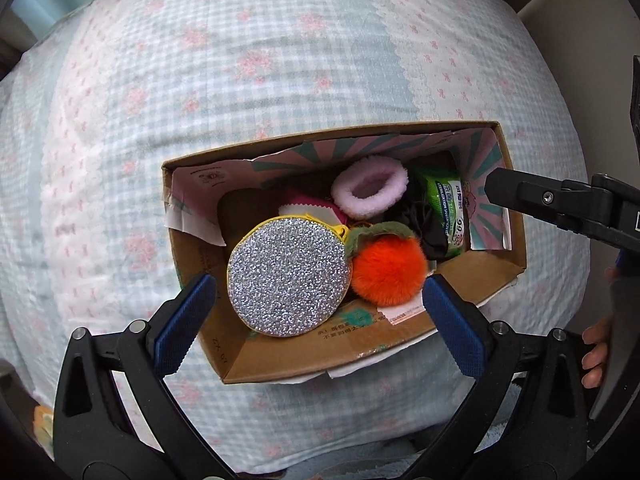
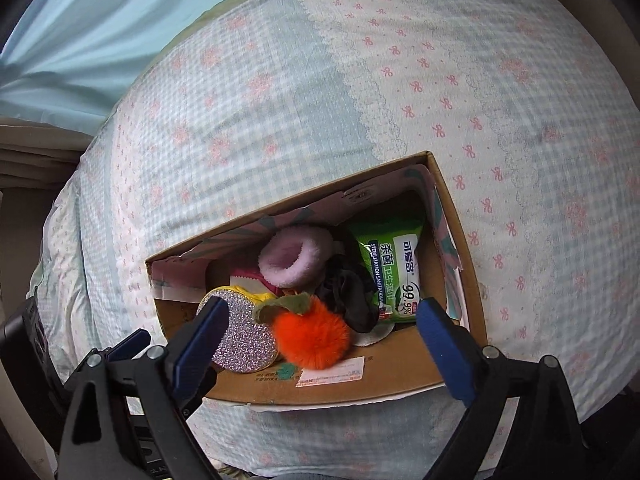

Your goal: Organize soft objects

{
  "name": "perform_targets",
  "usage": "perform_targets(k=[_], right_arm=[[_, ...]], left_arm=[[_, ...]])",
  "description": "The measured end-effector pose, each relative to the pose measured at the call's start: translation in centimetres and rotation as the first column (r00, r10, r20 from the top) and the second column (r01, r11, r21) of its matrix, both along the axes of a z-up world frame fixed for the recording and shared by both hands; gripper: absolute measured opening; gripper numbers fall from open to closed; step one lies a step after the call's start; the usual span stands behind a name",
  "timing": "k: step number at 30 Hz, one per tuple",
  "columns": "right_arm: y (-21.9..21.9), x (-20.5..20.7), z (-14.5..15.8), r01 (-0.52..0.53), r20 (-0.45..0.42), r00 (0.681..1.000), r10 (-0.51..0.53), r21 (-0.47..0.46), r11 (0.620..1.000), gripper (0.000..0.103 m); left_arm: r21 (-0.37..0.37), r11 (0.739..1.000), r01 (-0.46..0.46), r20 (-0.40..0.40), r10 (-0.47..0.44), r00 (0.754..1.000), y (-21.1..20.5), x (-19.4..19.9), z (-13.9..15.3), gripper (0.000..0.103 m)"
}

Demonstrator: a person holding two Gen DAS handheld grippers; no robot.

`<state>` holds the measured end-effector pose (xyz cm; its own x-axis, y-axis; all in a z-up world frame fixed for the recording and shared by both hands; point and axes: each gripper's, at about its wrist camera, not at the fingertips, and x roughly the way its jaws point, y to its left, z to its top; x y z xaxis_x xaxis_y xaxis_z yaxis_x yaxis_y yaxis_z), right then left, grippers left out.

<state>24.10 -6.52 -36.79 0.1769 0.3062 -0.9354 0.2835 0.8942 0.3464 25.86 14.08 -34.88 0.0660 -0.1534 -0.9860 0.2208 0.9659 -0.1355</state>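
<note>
A cardboard box (image 1: pixel 404 356) (image 2: pixel 468 256) lies on the bed. Inside it are a round silver glitter pouch (image 1: pixel 286 276) (image 2: pixel 248 348), an orange fluffy pompom (image 1: pixel 390 274) (image 2: pixel 314 340), a lilac fluffy scrunchie (image 1: pixel 370 188) (image 2: pixel 296 256), a green wet-wipes pack (image 1: pixel 444 208) (image 2: pixel 394 276), black fabric (image 1: pixel 424 226) (image 2: pixel 348 292) and a pink cloth (image 1: pixel 308 204). My left gripper (image 1: pixel 316 304) is open and empty above the box's near side. My right gripper (image 2: pixel 320 334) is open and empty above the box; it also shows at the right of the left wrist view (image 1: pixel 560 204).
The bed is covered with a blue-and-white checked sheet with pink flowers and bows (image 1: pixel 240 60) (image 2: pixel 320 80). A light blue curtain (image 2: pixel 72 32) hangs at the far left. The bed's edge and beige floor show at the right (image 1: pixel 560 0).
</note>
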Motion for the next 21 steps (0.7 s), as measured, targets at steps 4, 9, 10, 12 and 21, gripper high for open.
perform_targets(k=[4,9,10,12,21], right_arm=[[-0.3,-0.8,1.4,-0.013,0.035,0.999,0.013,0.001,1.000,0.093],[-1.0,-2.3,4.4,-0.068,0.098,0.993,0.070,-0.015,0.998,0.093],[-1.2,-2.7,5.2,-0.080,0.115,0.990,0.081,-0.016,0.997,0.093],[-1.8,-3.4,7.2,-0.098,0.157,0.982,0.101,-0.032,0.995,0.093],[-5.7,-8.9,20.8,-0.144,0.424,0.876,0.229,-0.223,0.964,0.093]], left_arm=[[0.011,1.000,-0.001,0.042,0.001,0.999,-0.7,-0.8,1.7,0.103],[0.043,0.999,-0.027,0.111,0.022,0.994,-1.6,-2.2,4.5,0.103],[0.057,0.998,-0.031,0.134,0.023,0.991,-1.8,-2.6,5.3,0.103],[0.058,0.997,-0.044,0.179,0.033,0.983,-2.3,-3.2,7.1,0.103],[-0.050,0.985,-0.164,0.443,0.169,0.881,-3.3,-7.0,20.7,0.103]])
